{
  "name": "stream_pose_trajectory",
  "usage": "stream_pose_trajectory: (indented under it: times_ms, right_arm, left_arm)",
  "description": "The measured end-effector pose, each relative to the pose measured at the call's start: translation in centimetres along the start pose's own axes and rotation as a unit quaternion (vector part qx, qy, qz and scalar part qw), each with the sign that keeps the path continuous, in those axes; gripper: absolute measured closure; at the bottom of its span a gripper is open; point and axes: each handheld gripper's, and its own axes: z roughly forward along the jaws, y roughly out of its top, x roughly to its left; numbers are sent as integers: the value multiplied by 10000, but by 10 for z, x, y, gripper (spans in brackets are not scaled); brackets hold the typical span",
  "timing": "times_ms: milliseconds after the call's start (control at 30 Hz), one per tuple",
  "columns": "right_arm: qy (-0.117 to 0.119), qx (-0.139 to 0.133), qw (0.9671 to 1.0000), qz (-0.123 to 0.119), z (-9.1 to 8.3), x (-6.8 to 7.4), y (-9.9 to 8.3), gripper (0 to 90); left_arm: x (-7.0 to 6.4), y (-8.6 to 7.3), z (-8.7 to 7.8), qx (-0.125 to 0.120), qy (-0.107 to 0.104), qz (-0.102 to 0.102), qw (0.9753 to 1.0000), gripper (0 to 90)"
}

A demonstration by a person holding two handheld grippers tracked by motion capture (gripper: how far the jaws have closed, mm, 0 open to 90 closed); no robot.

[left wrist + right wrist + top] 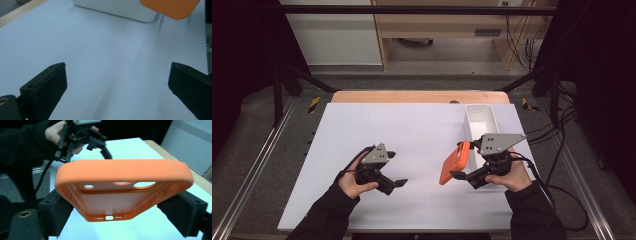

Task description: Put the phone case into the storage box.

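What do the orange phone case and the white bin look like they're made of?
Orange phone case: probably silicone or soft rubbery plastic; matte, rounded edges, finely textured inner face, moulded camera and port cutouts. It sits clamped between the right tool's pads.

White bin: likely rigid moulded plastic; smooth, slightly glossy thin walls with rounded corners.

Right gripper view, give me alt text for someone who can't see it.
An orange phone case is clamped between the right gripper's two black jaws, its open inside and camera holes facing the camera. Beyond it, over the white table, a hand holds the left gripper.
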Motion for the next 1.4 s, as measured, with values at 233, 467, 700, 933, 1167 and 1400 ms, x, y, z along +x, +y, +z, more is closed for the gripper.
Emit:
stream_pose_trajectory:
  times_ms: [233, 467, 700, 933, 1167, 1400]
  right_arm:
    - [-334, -62, 9992, 206, -10, -8, 4, 158]
    - [-672, -78, 9968, 429, -20, -18, 8, 158]
    - [-1015, -44, 9931, 578, -28, -28, 15, 158]
    - [-1416, -45, 9863, 841, -33, -40, 22, 158]
    - [-1847, 13, 9775, 1017, -37, -52, 30, 158]
    - [-2218, 44, 9685, 1135, -40, -64, 36, 158]
  left_arm:
    - [12, -14, -11, -234, 316, -342, 9986, 17]
    - [20, -27, -20, -339, 519, -584, 9964, 17]
    - [27, -39, -35, -565, 729, -761, 9928, 17]
    - [33, -51, -48, -691, 913, -906, 9893, 17]
    - [39, -65, -57, -746, 1187, -993, 9851, 17]
    - [41, -74, -61, -796, 1368, -1041, 9819, 17]
